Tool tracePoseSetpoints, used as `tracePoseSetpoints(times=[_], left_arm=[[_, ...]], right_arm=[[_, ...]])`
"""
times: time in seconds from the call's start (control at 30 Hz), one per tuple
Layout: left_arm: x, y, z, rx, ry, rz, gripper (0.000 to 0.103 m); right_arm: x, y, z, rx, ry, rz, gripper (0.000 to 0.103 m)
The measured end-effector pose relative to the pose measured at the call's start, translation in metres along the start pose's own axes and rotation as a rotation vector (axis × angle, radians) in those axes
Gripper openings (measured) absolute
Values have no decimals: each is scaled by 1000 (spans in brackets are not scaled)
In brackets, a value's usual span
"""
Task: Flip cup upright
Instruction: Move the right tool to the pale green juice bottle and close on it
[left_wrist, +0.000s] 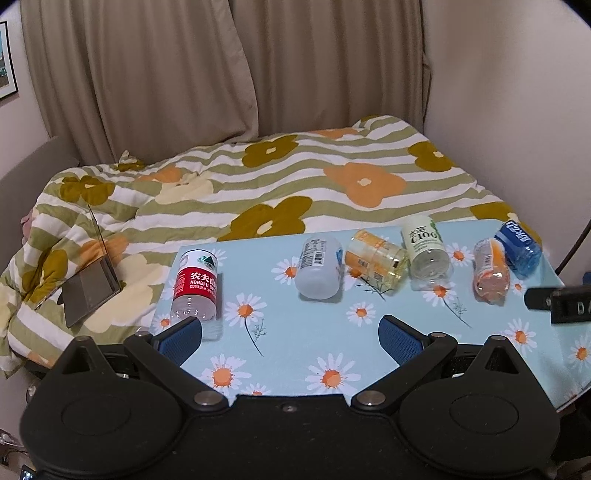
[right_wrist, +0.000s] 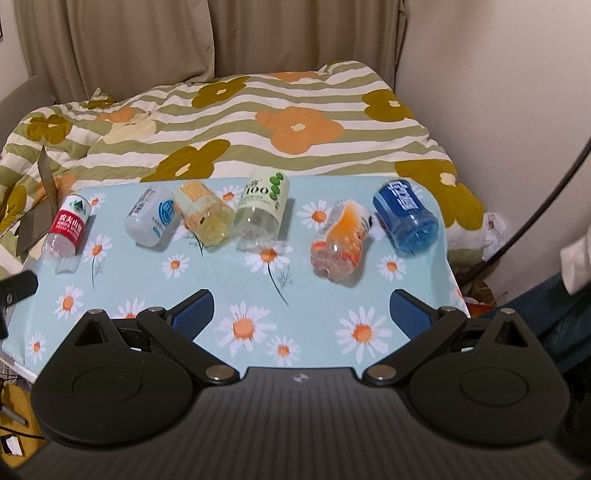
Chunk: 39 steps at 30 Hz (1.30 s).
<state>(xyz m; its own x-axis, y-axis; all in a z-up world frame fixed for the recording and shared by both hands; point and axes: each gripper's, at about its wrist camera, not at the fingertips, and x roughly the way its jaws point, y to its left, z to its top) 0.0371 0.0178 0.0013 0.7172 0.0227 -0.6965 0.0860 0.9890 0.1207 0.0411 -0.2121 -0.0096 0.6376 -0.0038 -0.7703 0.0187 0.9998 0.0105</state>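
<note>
Several cut-off bottle cups lie on their sides in a row on the daisy-print table (left_wrist: 295, 354) (right_wrist: 303, 332). From left: a red-label cup (left_wrist: 195, 286) (right_wrist: 66, 229), a white cup (left_wrist: 319, 267) (right_wrist: 149, 218), a yellow cup (left_wrist: 375, 260) (right_wrist: 207, 214), a pale green cup (left_wrist: 426, 245) (right_wrist: 262, 206), an orange cup (left_wrist: 491, 269) (right_wrist: 340, 240), a blue cup (left_wrist: 519, 247) (right_wrist: 406, 218). My left gripper (left_wrist: 290, 334) is open, its left pad close to the red-label cup. My right gripper (right_wrist: 301, 314) is open, short of the orange cup, holding nothing.
A bed with a flowered striped quilt (left_wrist: 258, 177) (right_wrist: 240, 118) lies beyond the table. An open laptop (left_wrist: 92, 284) rests on the quilt at left. Curtains (left_wrist: 184, 66) and a wall stand behind. The other gripper's tip (left_wrist: 554, 299) shows at the right edge.
</note>
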Motion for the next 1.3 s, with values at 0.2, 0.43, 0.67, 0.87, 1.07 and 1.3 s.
tracePoseSetpoints(times=[0.2,0.43,0.67,0.87,1.07,1.3], left_arm=[[28,9,8,-2,47,1,103],[63,14,15,-20,103,-10,103],[90,16,19,-32,139,-11,103],[108,22,18,-55,182,-1,103],[115,29,21,-75,208,2,103],[118,29,24,-83,237,-16,103]], right_arm=[[40,5,35,-11,19,2,103],[97,5,69,26,61,47,103],[153,6,94,63,118,76,103],[194,10,104,108,185,108,103],[217,16,104,152,247,129,102],[231,15,101,209,300,151,84]])
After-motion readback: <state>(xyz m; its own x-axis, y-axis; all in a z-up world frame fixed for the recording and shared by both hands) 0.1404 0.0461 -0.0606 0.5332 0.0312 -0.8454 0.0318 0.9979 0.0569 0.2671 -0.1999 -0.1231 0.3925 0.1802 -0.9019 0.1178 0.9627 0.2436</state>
